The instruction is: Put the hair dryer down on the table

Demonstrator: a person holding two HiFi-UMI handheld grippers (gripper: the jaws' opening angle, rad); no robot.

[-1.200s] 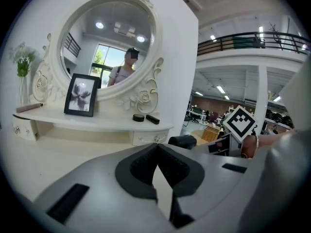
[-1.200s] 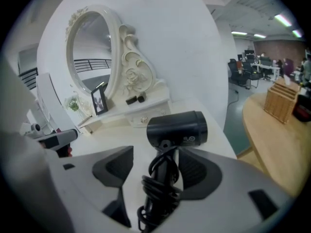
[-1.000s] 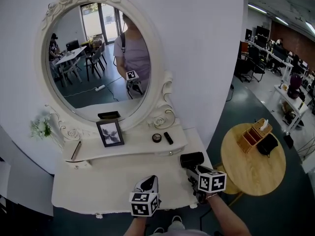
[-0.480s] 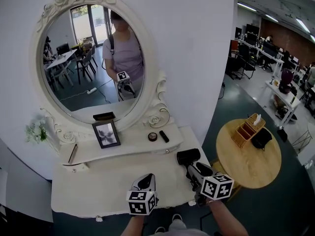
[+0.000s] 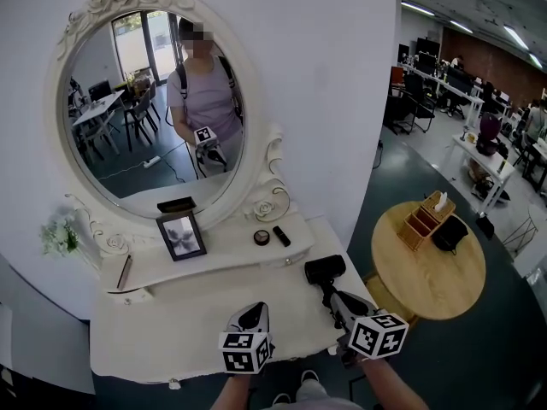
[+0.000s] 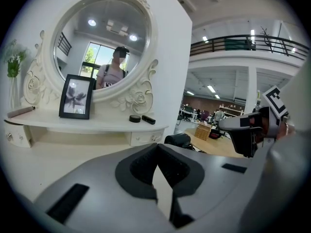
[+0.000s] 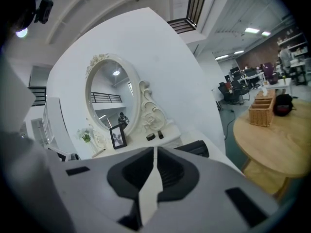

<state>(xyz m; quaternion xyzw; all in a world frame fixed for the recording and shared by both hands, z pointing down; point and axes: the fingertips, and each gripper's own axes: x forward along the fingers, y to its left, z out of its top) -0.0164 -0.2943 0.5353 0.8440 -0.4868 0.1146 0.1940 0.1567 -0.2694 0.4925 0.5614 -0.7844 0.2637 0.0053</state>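
The black hair dryer point(image 5: 319, 271) lies on the white dressing table point(image 5: 171, 314) near its right edge, handle pointing toward me. My right gripper point(image 5: 339, 304) sits just behind the handle end; its jaws are closing, nearly together, with nothing between them. In the right gripper view the hair dryer point(image 7: 195, 148) lies past the right gripper point(image 7: 155, 150), to the right. My left gripper point(image 5: 254, 315) hovers over the table's front edge, shut and empty. The left gripper view has the left gripper point(image 6: 156, 147) near the hair dryer point(image 6: 177, 140).
An oval mirror point(image 5: 154, 101) stands behind a raised shelf holding a photo frame point(image 5: 181, 236), a round compact point(image 5: 261, 237), a black tube point(image 5: 280, 236) and a pen point(image 5: 125, 272). Right of the dressing table stands a round wooden table point(image 5: 427, 280) with a basket point(image 5: 425, 222) and a black bag point(image 5: 450, 233).
My right gripper has drawn back toward me from the hair dryer's handle, and the dryer stays lying on the table. The left gripper has hardly moved.
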